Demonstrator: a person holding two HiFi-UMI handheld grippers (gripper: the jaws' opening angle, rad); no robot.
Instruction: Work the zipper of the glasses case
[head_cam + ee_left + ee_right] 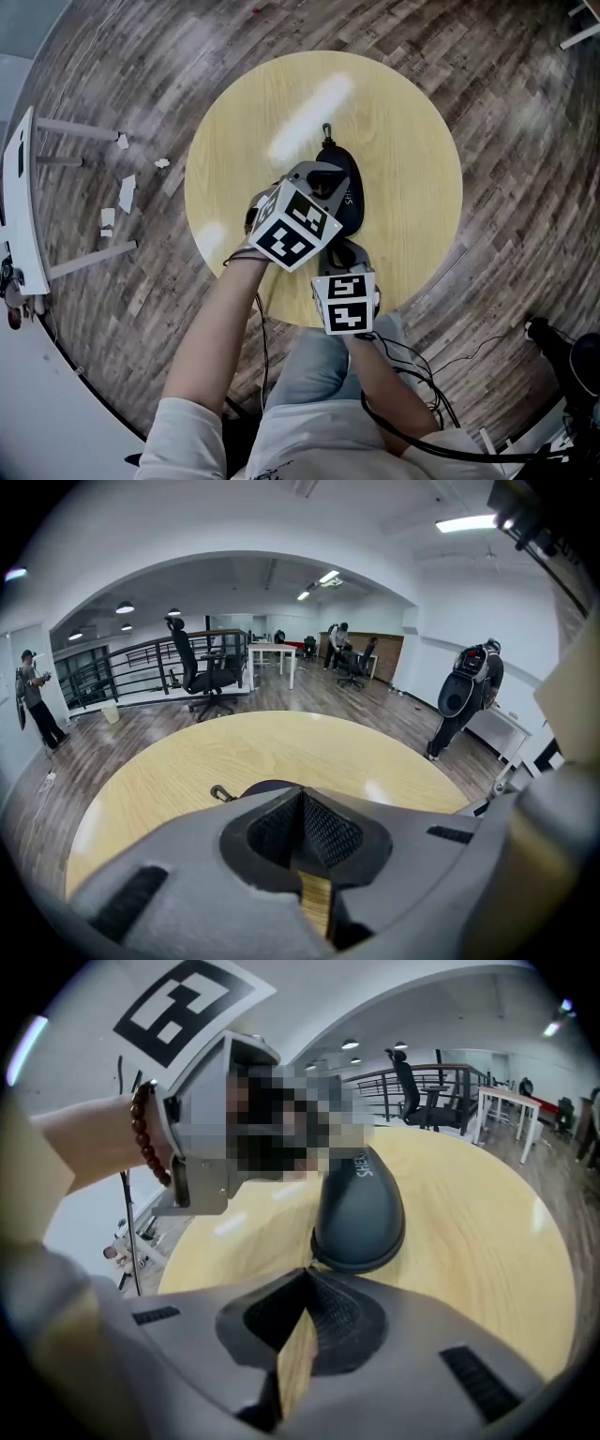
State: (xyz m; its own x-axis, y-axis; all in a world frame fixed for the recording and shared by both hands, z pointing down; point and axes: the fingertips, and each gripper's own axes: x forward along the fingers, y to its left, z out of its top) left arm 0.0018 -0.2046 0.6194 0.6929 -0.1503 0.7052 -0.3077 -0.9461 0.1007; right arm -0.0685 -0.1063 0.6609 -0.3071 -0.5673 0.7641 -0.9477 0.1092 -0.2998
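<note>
The glasses case (349, 187) lay near the middle of the round table (412, 131), the left gripper (300, 797) over it, jaws closed on nothing, the right gripper (306, 1274) likewise closed at its near end.

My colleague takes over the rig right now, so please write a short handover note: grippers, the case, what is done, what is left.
Left gripper: jaws together, empty, over the glasses case.
Right gripper: jaws together, tips at the case's near end; a hold on the zipper pull cannot be confirmed.
Case: flat on the round table, looks zipped shut.
Done: nothing visible on the zipper.
Left: catch the pull, run the zipper.
</note>
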